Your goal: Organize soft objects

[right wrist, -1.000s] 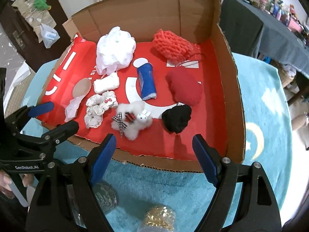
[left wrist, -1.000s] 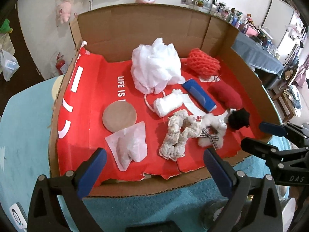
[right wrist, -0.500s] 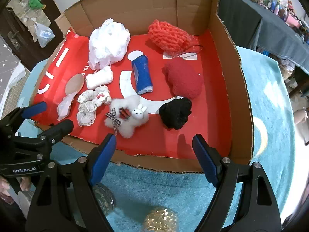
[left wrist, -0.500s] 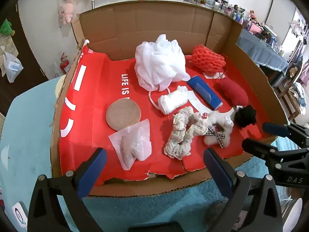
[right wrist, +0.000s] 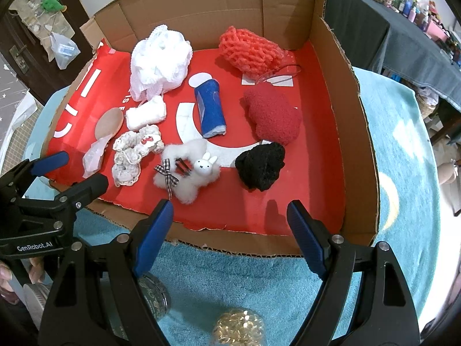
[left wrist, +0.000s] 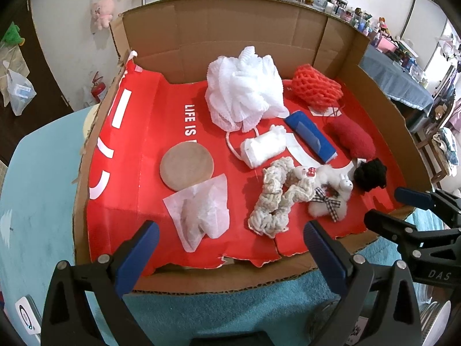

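Soft objects lie mid-frame in a red-lined cardboard box point(left wrist: 374, 92): a white mesh puff point(left wrist: 245, 89), a fluffy bunny toy point(right wrist: 193, 167), a black knit ball point(right wrist: 260, 164). Only the right wrist view shows a jar of gold beads point(right wrist: 239, 328) at bottom centre. Red floor lies bare at left. Both grippers, left point(left wrist: 230, 248) and right point(right wrist: 230, 230), hover tilted down at the box's near edge, fingers spread, empty.

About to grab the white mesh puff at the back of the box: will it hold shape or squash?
The white mesh puff looks like gathered netting, so it probably squashes and feels light. Its loop cord trails toward the white roll and may drag it.
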`<state>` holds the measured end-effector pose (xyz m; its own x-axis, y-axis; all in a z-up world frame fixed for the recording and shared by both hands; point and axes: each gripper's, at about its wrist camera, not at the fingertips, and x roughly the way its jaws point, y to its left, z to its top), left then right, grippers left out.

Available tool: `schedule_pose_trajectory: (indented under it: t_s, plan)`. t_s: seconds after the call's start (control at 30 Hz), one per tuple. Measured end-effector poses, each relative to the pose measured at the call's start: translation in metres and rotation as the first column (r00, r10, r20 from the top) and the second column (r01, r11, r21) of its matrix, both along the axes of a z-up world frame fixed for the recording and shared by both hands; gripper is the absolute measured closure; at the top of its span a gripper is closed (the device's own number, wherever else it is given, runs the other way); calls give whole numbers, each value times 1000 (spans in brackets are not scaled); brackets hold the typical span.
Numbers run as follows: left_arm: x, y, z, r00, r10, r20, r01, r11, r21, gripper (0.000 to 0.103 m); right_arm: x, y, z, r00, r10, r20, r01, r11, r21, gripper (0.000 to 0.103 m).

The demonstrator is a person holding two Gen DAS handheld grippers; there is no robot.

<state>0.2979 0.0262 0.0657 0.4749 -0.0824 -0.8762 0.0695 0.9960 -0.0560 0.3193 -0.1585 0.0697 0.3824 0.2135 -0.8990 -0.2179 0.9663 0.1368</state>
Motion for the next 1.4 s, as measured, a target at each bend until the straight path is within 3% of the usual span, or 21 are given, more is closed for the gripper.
schedule_pose_trajectory:
  t_s: [1.4]
  plan:
    - [1, 1, -2, 1000, 0, -8, 0, 1000, -9, 1, 0, 1, 1, 1000, 3, 9, -3, 1000, -2, 22]
